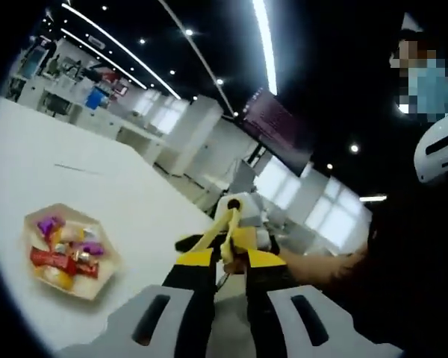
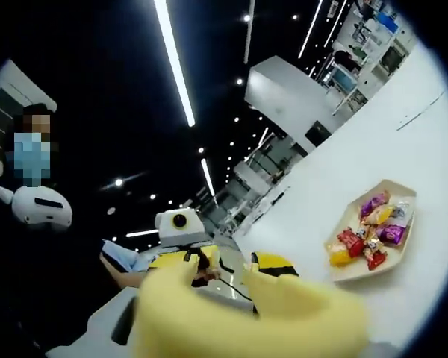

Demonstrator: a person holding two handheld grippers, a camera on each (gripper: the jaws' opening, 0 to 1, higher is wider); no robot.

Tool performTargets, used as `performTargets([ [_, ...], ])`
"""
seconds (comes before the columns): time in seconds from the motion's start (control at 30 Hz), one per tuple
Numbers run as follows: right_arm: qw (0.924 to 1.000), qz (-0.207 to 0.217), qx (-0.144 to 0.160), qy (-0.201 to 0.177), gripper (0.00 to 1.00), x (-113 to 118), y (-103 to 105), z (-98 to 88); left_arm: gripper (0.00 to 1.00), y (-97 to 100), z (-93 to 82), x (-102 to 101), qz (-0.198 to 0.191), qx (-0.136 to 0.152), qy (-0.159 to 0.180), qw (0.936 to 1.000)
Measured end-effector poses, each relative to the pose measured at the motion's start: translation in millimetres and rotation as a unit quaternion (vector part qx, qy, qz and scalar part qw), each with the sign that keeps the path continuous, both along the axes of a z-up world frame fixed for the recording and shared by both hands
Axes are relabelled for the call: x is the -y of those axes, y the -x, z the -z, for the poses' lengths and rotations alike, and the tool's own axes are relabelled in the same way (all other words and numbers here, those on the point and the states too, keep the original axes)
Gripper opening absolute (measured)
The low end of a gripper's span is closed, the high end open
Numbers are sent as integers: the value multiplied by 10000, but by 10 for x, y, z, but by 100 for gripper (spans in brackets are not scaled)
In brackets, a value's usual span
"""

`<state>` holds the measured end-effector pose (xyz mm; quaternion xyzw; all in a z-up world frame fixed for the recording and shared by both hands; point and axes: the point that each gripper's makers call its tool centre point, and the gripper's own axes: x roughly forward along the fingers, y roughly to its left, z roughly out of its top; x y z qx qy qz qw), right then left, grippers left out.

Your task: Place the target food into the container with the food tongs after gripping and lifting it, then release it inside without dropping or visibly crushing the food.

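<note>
White and broad, the surface (image 1: 97, 171) runs under ceiling strip lights. Left gripper (image 1: 222, 257), jaws nearly closed, pinches yellow tongs (image 1: 225, 231); the right gripper (image 2: 243, 294) also appears to hold them, jaw gap unclear. Wrapped candies (image 1: 63, 253) lie in a hexagonal tray (image 1: 104, 277) well apart from the tongs. Squeezing hard could crush a candy.

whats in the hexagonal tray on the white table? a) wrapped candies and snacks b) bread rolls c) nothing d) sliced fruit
a: the tray holds a pile of small wrapped sweets in purple, red and yellow wrappers, also seen in the right gripper view.
</note>
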<state>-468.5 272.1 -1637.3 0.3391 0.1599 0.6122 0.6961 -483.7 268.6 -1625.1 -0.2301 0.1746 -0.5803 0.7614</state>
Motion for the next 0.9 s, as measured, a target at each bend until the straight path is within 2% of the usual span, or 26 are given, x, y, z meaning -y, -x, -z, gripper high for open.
performTargets([
  [0.1, 9995, -105, -20, -298, 32, -9, 35, -108, 5, 31, 17, 41, 92, 1, -69, 9999],
  [0.2, 9996, -156, 3, -221, 32, -41, 43, -84, 1, 87, -8, 50, 224, 28, -14, 9997],
  [0.4, 9989, -270, -21, -389, 32, -34, 98, -121, 1, 115, -95, 20, 258, -44, 196, 9995],
  [0.53, 9988, -290, 15, -398, 32, -36, 111, -137, 1, 119, -107, 31, 293, 6, 151, 9995],
  [0.6, 9989, -261, 94, -389, 32, -36, 110, -147, 0, 122, -120, 29, 267, 301, 45, 9992],
  [0.67, 9990, -249, 59, -354, 32, -15, 100, -138, 0, 162, -42, 19, 367, 430, -332, 9978],
  [0.7, 9993, -295, -57, -235, 32, 10, 104, -86, 0, 116, -56, -10, 255, 830, -464, 9951],
  [0.77, 9997, -176, -110, -115, 32, 52, 71, -25, 0, 136, -27, -37, 297, 838, -661, 9938],
  [0.8, 9997, -138, -181, -100, 31, 91, 65, -3, 0, 123, -33, -58, 249, 969, -728, 9923],
  [0.9, 9993, -23, -362, -127, 28, 212, 40, 8, 0, 130, -47, -128, 231, 1010, -740, 9919],
])
